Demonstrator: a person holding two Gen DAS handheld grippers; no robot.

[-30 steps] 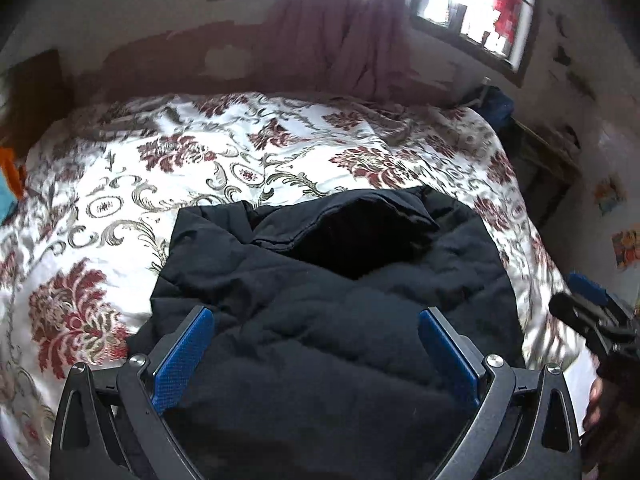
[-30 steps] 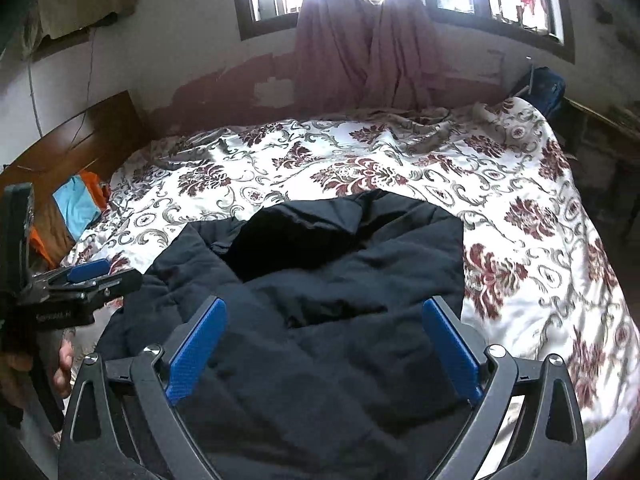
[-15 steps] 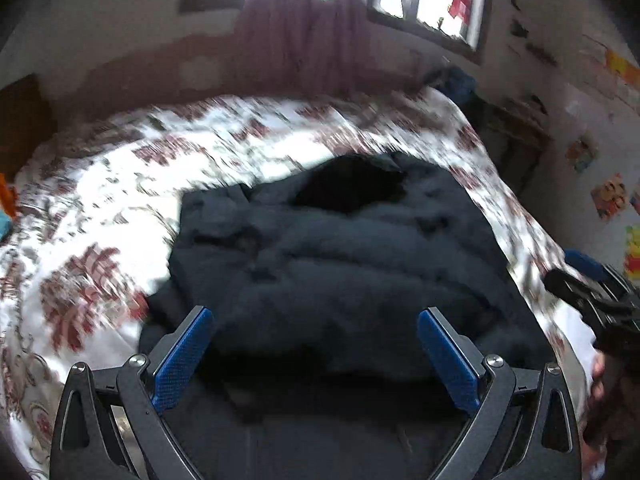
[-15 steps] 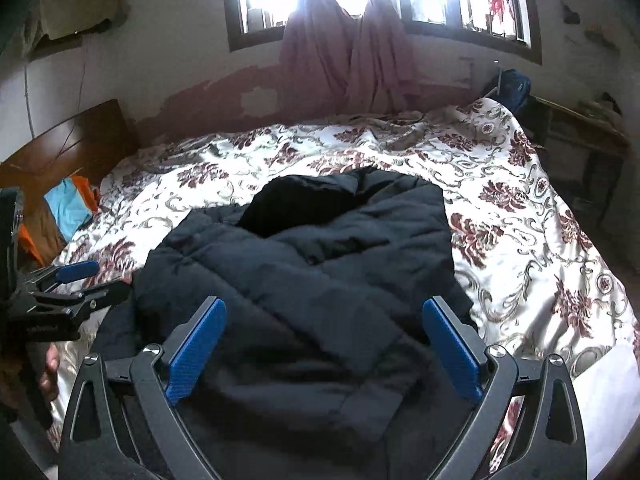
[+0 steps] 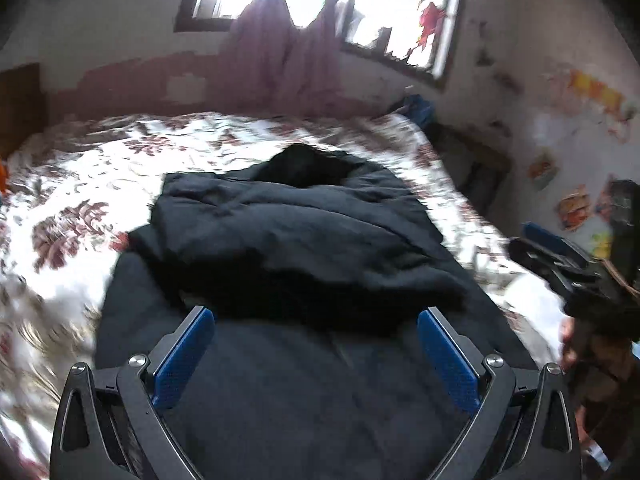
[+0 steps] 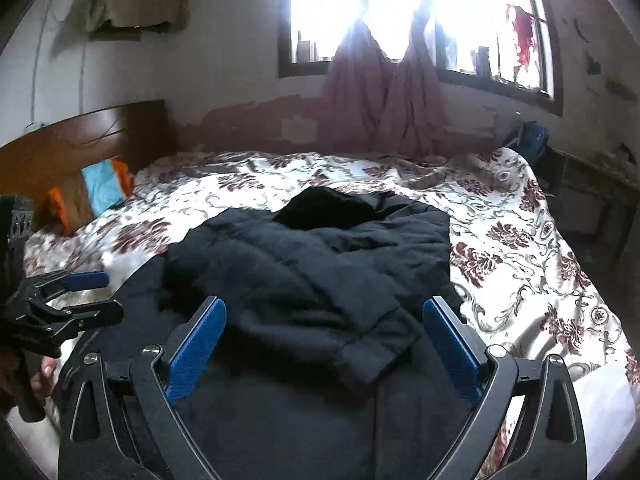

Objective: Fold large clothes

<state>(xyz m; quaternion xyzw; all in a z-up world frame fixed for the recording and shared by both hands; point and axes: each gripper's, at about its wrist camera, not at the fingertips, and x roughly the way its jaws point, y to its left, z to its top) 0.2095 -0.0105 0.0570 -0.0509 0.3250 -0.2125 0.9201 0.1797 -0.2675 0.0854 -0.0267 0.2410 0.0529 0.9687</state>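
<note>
Both the left gripper (image 5: 312, 356) and right gripper (image 6: 322, 342) gape wide above the black jacket (image 6: 320, 280); grip its near hem evenly.

Large black quilted padded jacket (image 6: 304, 280), lying spread on the bedspread, hood opening toward 12 o'clock. One sleeve folded across the body, its cuff pointing toward 5 o'clock in the right wrist view.

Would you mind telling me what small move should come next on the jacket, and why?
Probably lower both open grippers, left and right, to the jacket's near hem: neither holds anything, and the near half lies flat on the bed, not yet folded.
</note>
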